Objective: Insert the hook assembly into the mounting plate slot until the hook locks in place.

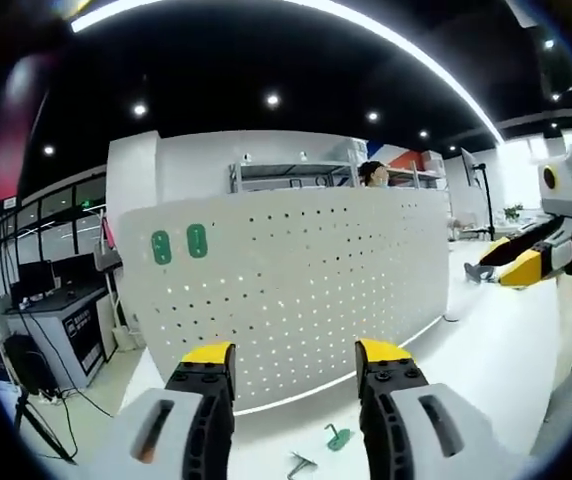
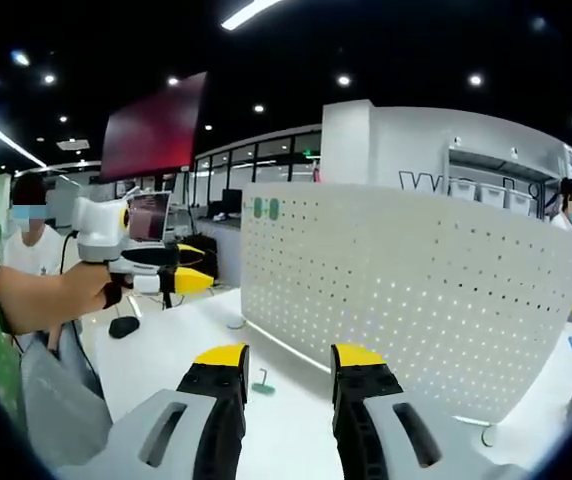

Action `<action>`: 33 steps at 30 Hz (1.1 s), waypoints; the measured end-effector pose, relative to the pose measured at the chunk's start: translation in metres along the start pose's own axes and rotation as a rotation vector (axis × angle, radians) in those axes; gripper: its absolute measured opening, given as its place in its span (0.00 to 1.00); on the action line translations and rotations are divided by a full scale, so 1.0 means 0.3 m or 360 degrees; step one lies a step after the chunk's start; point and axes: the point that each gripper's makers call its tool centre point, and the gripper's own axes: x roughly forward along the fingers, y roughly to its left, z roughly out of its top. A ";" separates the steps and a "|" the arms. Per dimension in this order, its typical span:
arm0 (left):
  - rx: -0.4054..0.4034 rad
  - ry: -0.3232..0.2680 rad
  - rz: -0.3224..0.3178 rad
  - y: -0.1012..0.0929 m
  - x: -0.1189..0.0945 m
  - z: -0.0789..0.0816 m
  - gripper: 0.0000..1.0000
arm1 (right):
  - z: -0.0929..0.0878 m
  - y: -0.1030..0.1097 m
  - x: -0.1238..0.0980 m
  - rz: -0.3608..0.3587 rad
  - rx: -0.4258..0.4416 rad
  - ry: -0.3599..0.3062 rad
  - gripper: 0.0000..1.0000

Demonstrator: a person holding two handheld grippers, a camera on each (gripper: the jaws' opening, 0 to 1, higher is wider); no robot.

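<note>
While both of my hand-held grippers hang empty with their jaws parted, the pegboard stands upright on the white counter straight ahead, and I take it as my landmark. My left hand-held gripper faces the board's middle; my right hand-held gripper faces it from the other side, and each shows at the edge of the other's view, held in the air well away from the board.

Two green pieces sit side by side high on the board near one top corner. At the board's foot, on the counter, lie a small green hook and a bent grey wire hook, both just below and between my left jaws, near but not touching them. From the right gripper view a small hook rests at the board's base, and another wire hook lies further along.

I judge these hooks light, stiff and thin, likely to slide on the smooth counter. I would pinch one across its upright shank, leaving the insertion end free for the slot.
</note>
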 end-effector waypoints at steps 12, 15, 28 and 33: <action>-0.0065 0.0122 -0.0080 -0.083 -0.060 -0.120 0.50 | -0.073 0.008 0.019 0.0027 0.0038 0.0071 0.34; -0.0070 0.0147 -0.0098 -0.102 -0.065 -0.146 0.50 | -0.092 0.015 0.028 0.0048 0.0044 0.0091 0.34; -0.0077 0.0229 -0.0149 -0.147 -0.073 -0.216 0.50 | -0.191 0.033 0.083 0.0176 0.0007 0.0248 0.35; -0.0079 0.0256 -0.0164 -0.159 -0.074 -0.236 0.50 | -0.223 0.036 0.127 0.0240 0.0000 0.0304 0.35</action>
